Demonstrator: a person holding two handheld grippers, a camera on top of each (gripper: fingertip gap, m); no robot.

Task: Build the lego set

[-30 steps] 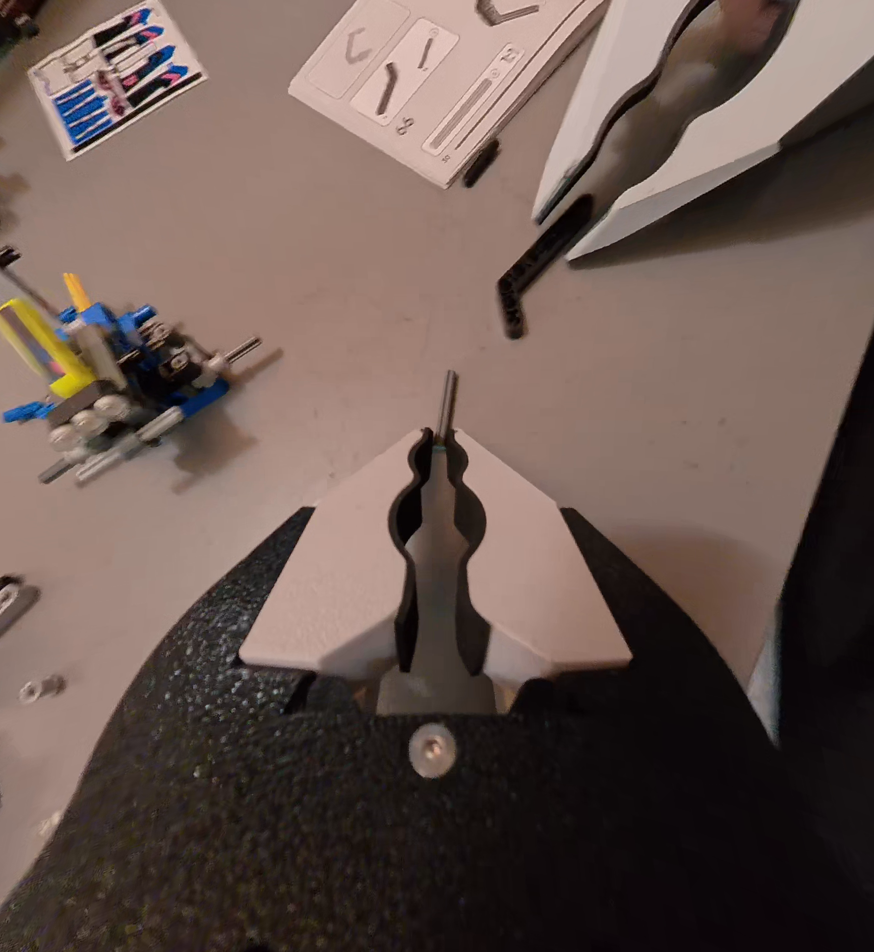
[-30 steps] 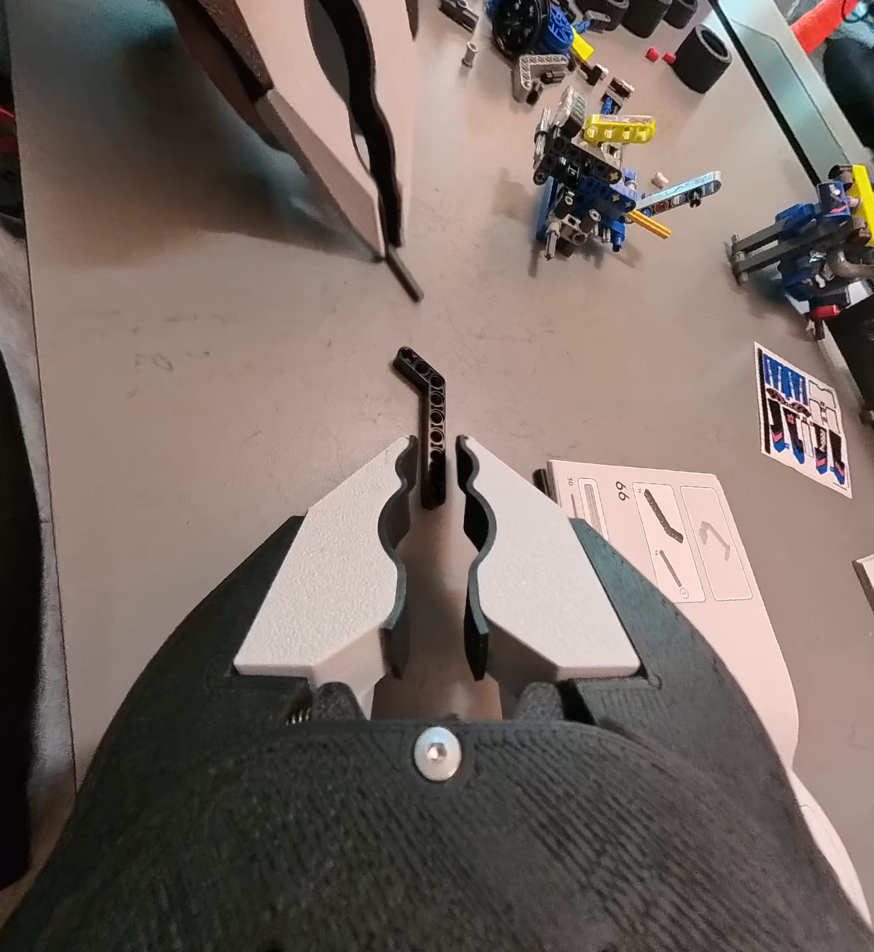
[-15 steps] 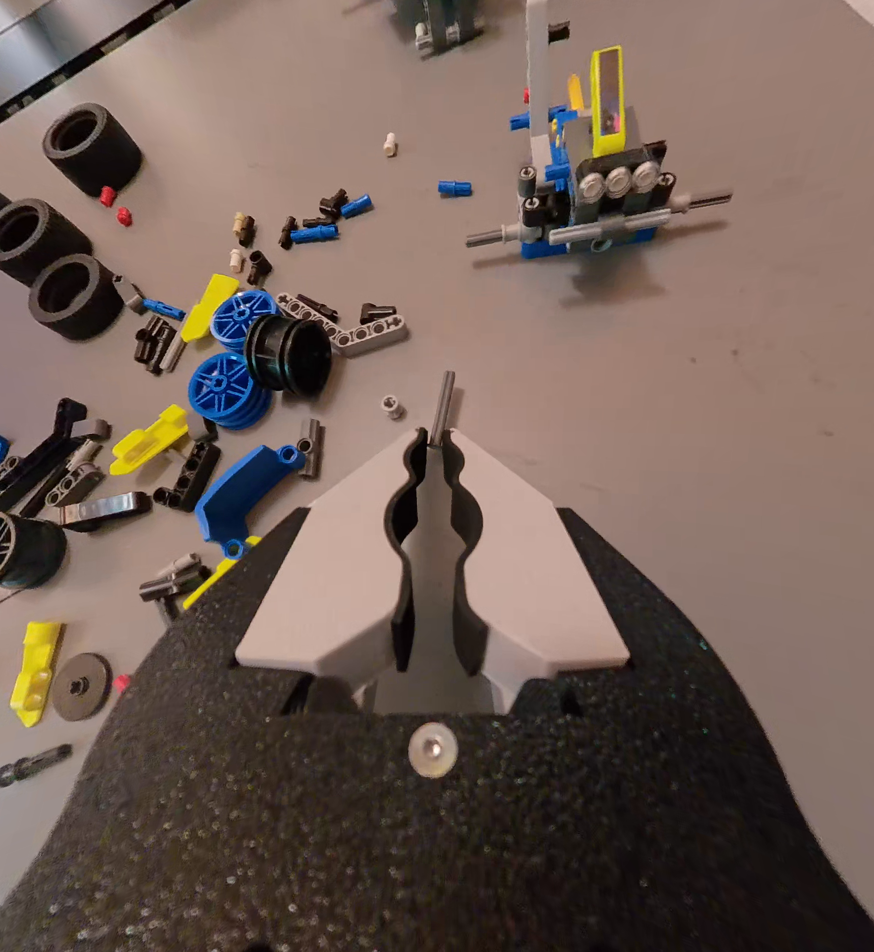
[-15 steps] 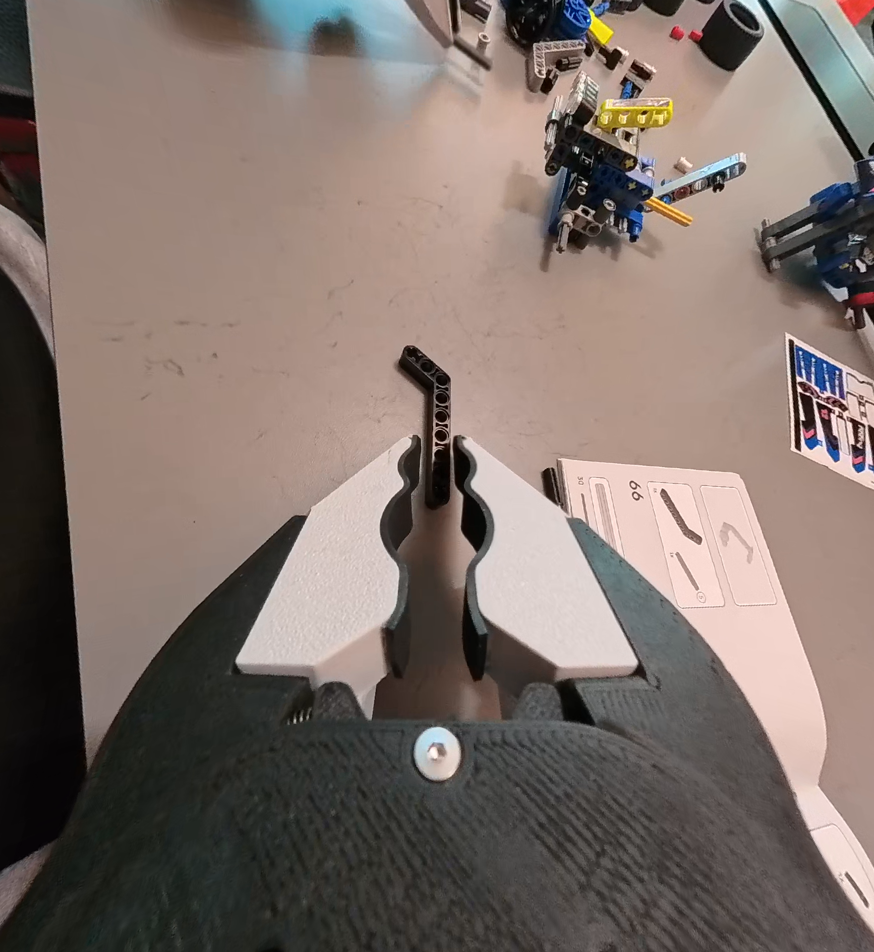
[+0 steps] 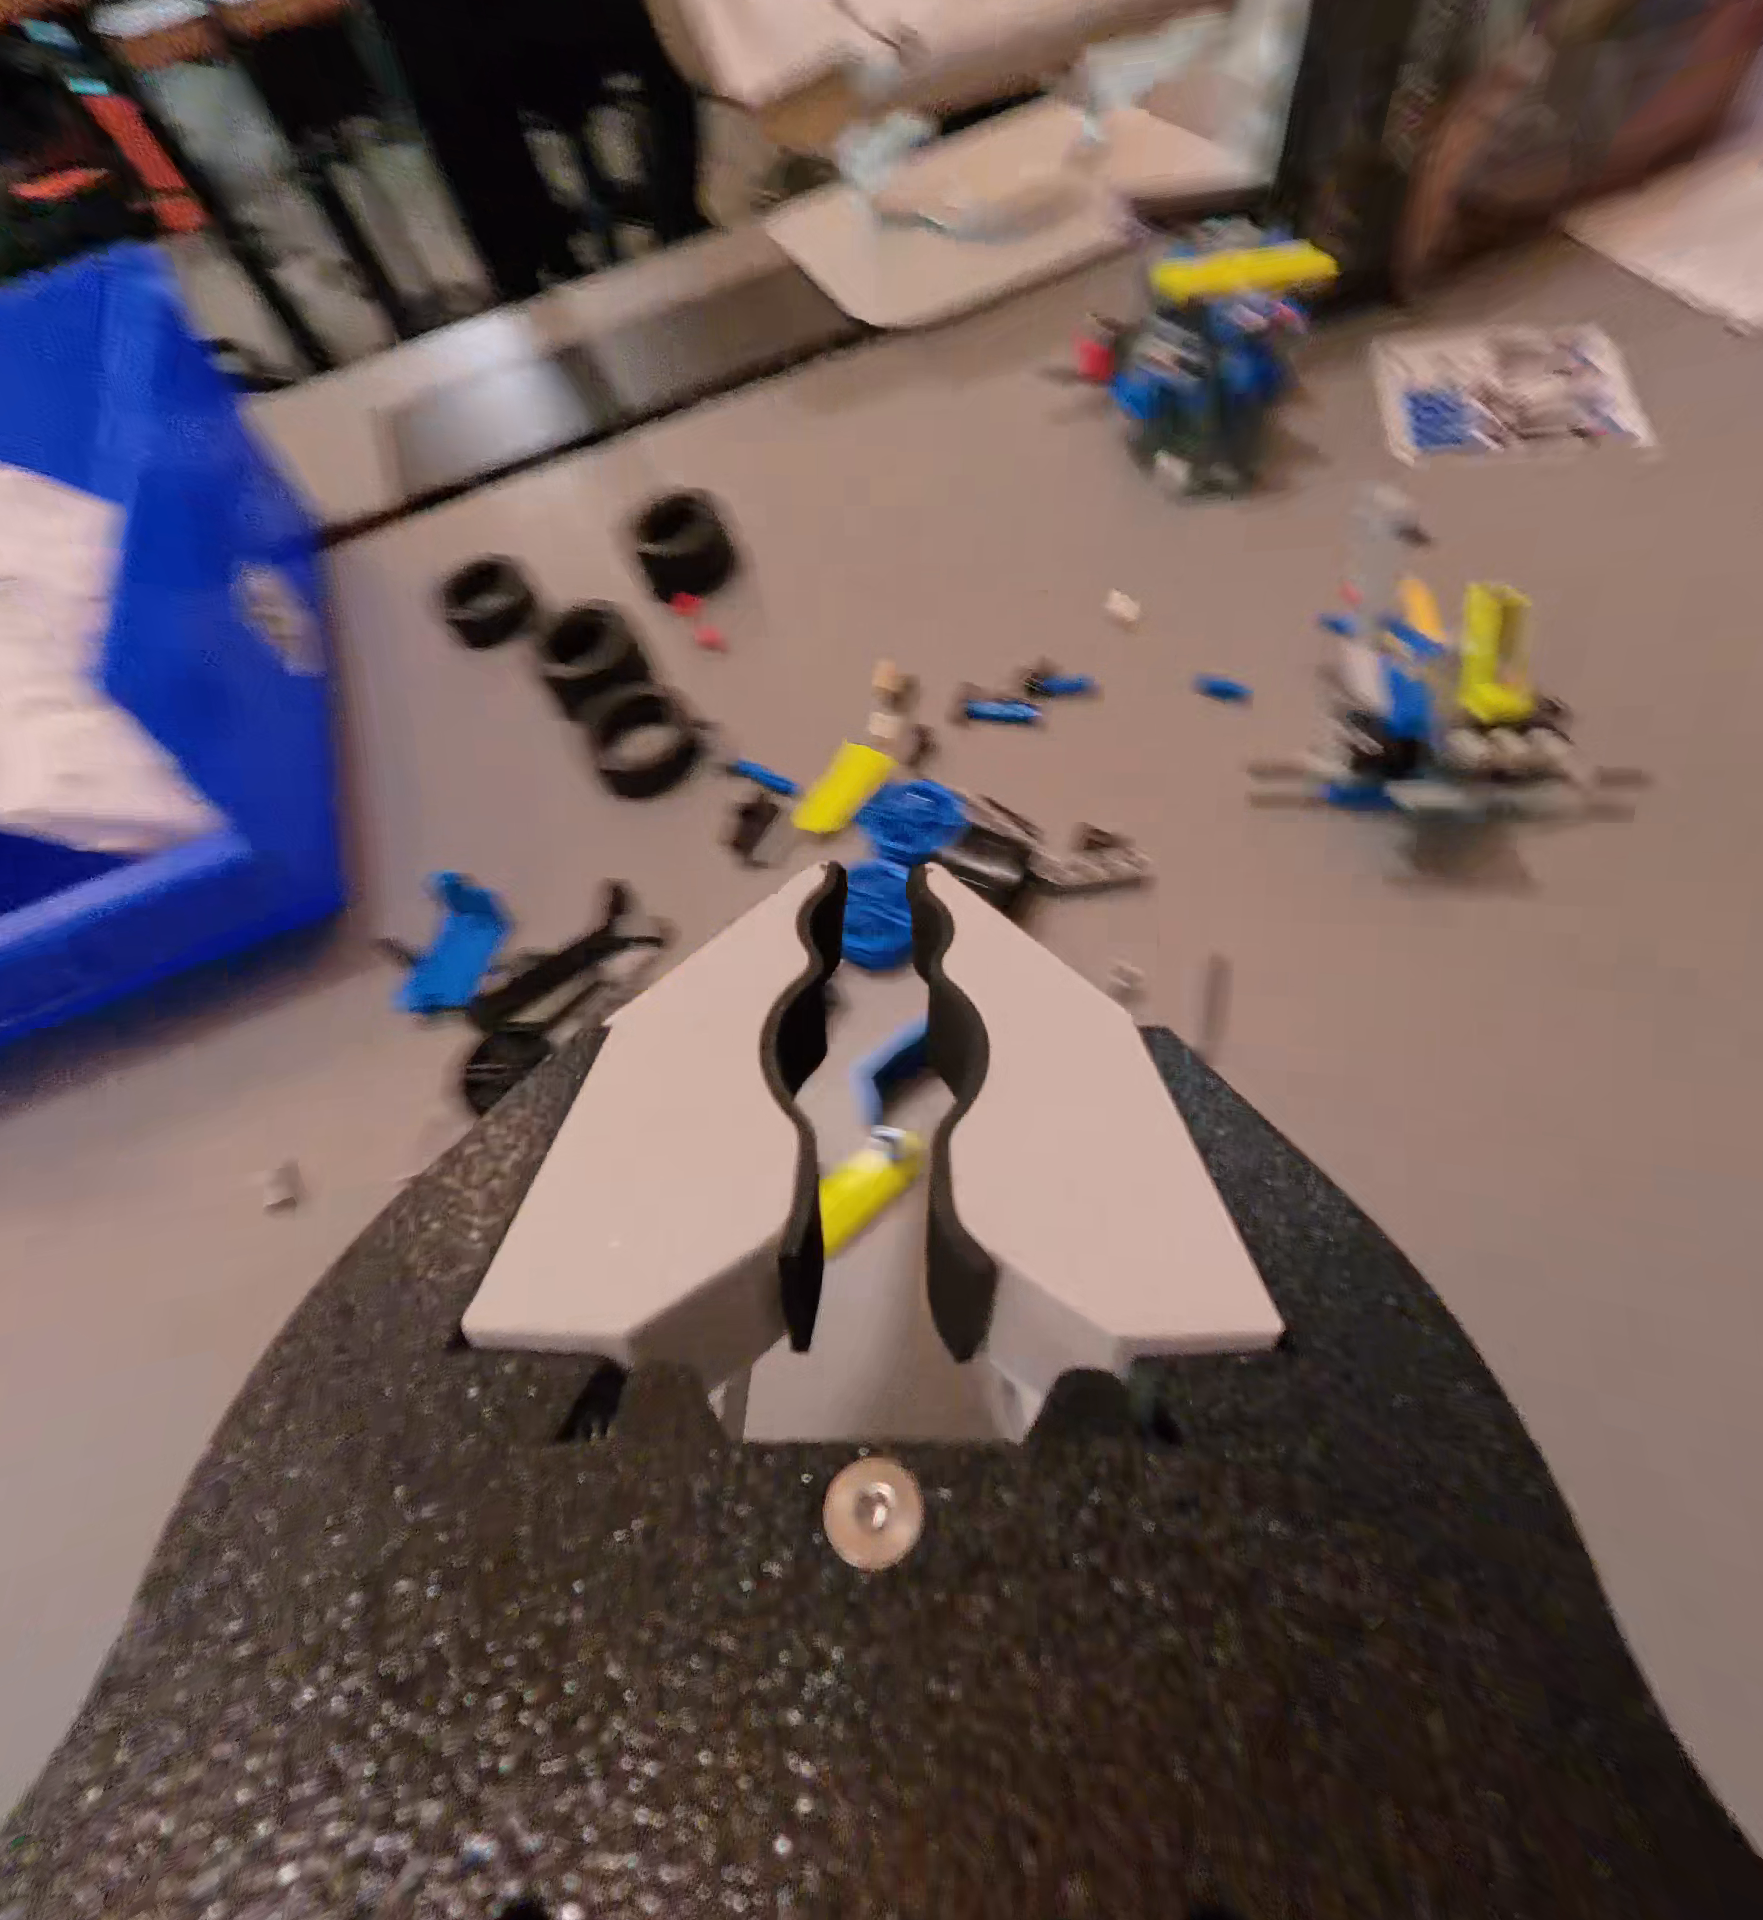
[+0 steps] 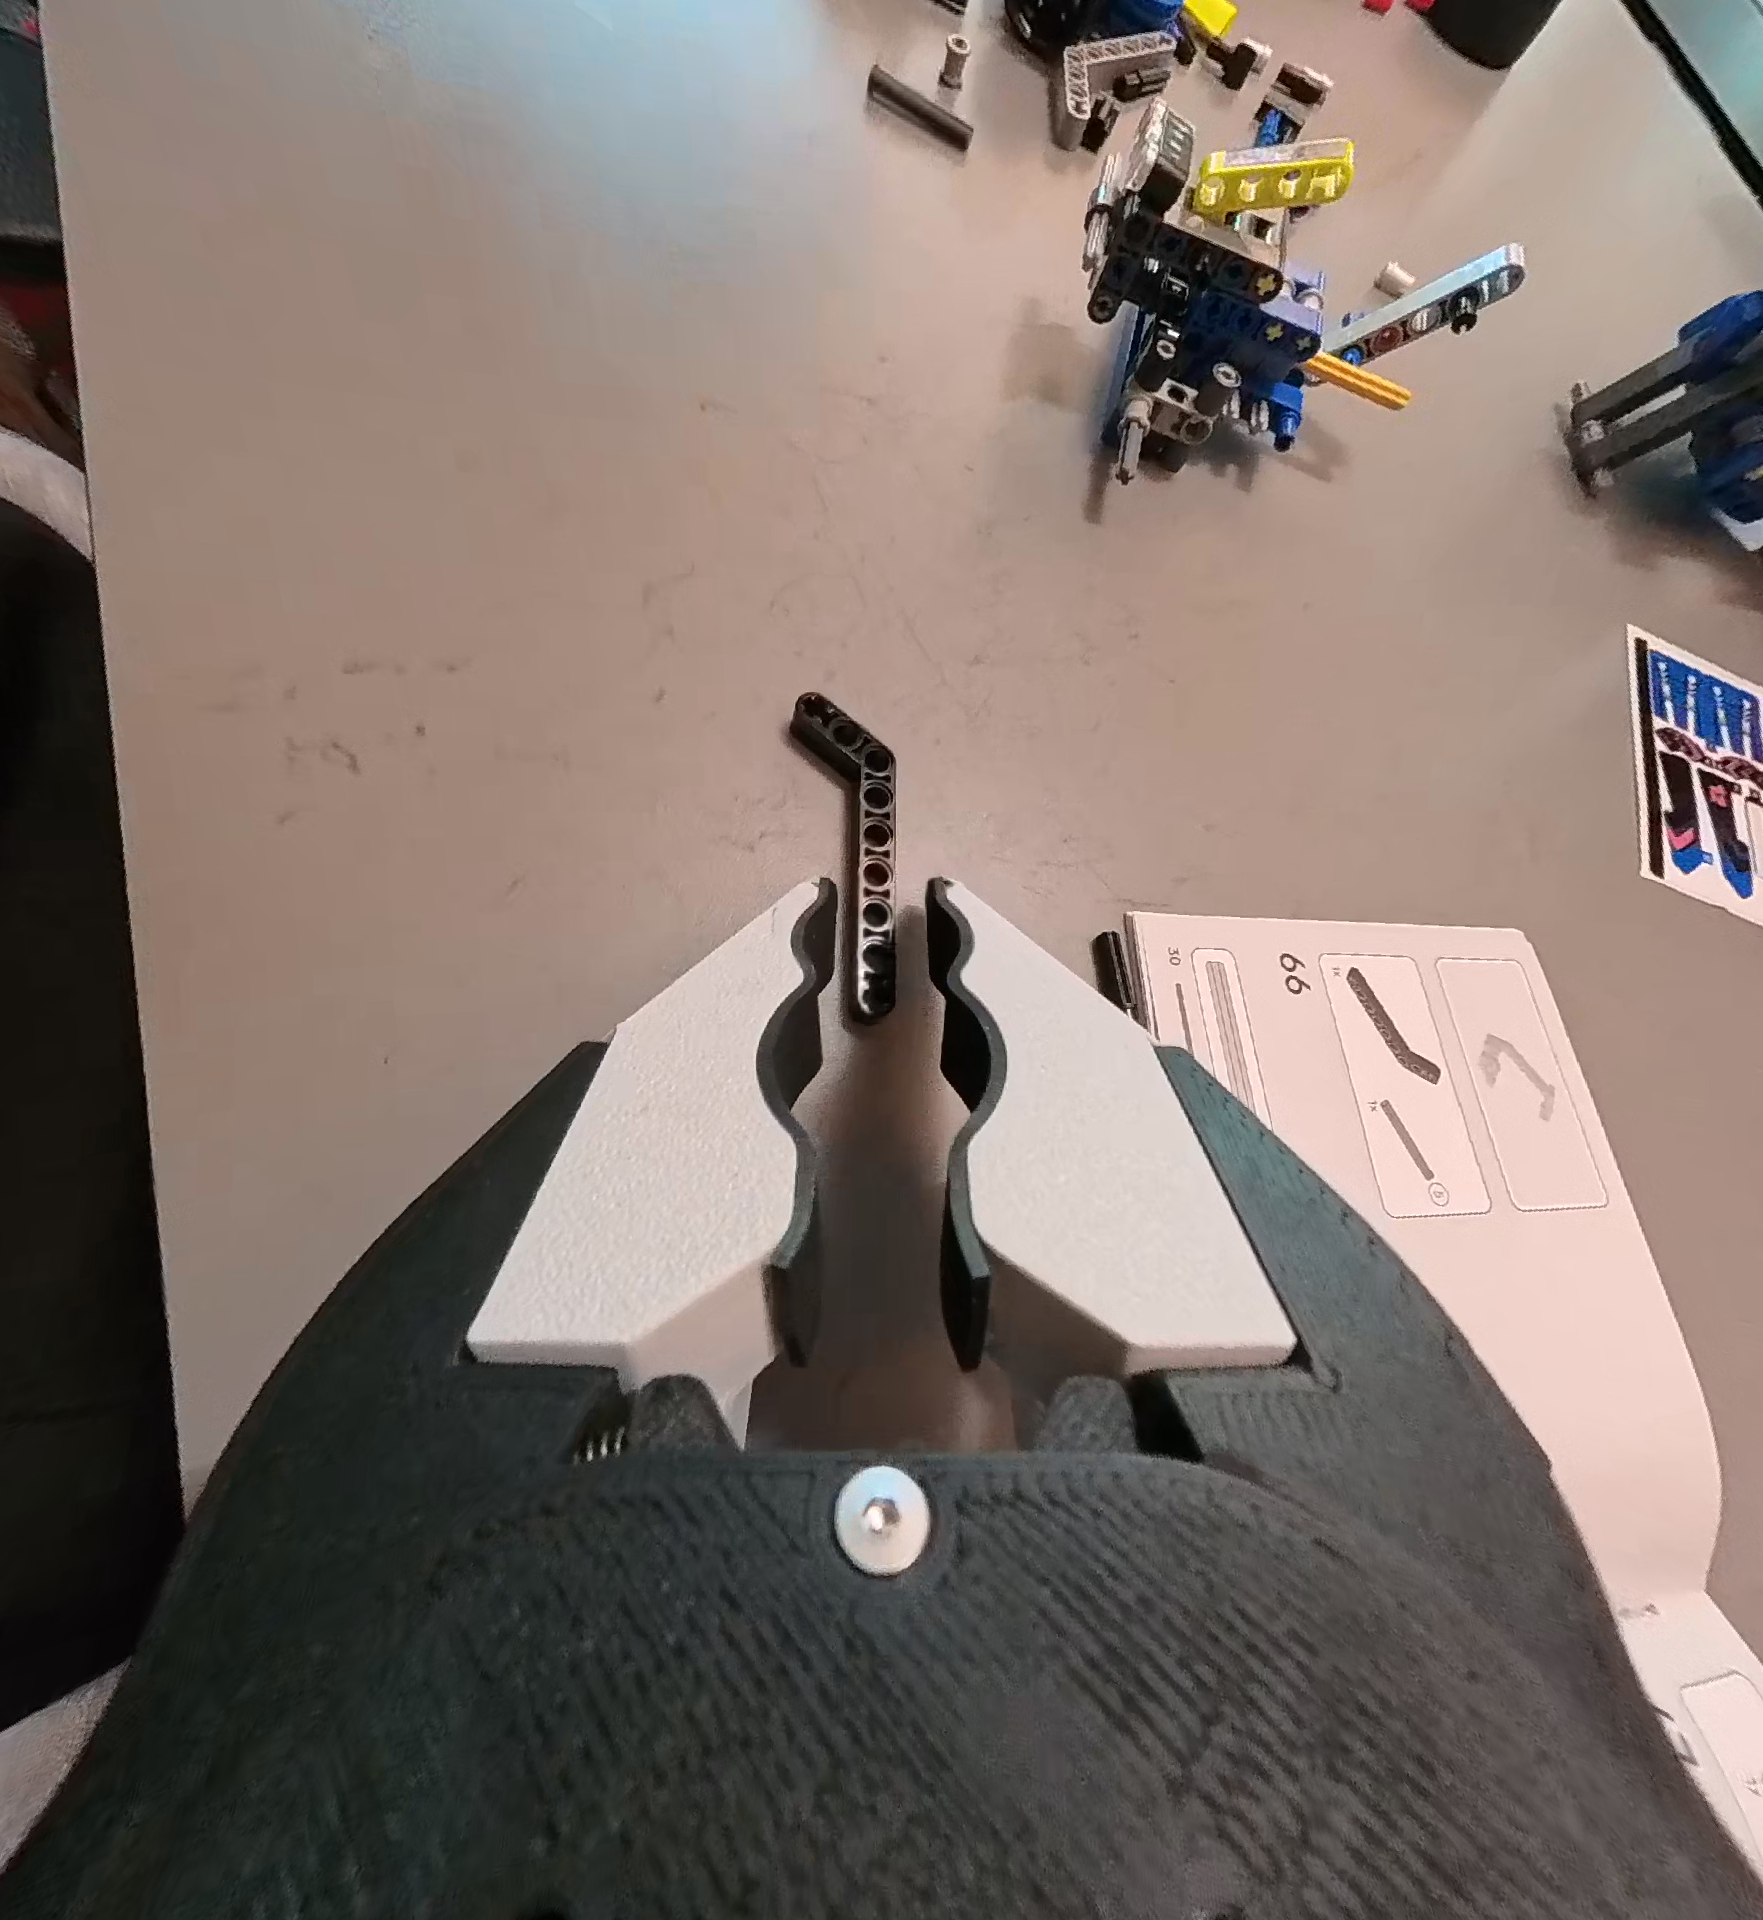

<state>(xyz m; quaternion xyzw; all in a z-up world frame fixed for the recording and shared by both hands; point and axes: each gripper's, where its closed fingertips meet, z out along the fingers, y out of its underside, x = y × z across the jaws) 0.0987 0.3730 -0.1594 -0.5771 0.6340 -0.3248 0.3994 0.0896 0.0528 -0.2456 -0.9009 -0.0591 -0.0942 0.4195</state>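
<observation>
Straddling the bent black beam (image 6: 872,862) that lies flat on the grey table (image 6: 461,540), the right gripper (image 6: 879,902) stands parted with neither pad pressing it, and the left gripper (image 5: 875,896) (blurred) hangs released, nothing gripped, above scattered blue wheels (image 5: 882,920).

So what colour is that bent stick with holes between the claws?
The bent beam is black, clearest in the right wrist view.
</observation>
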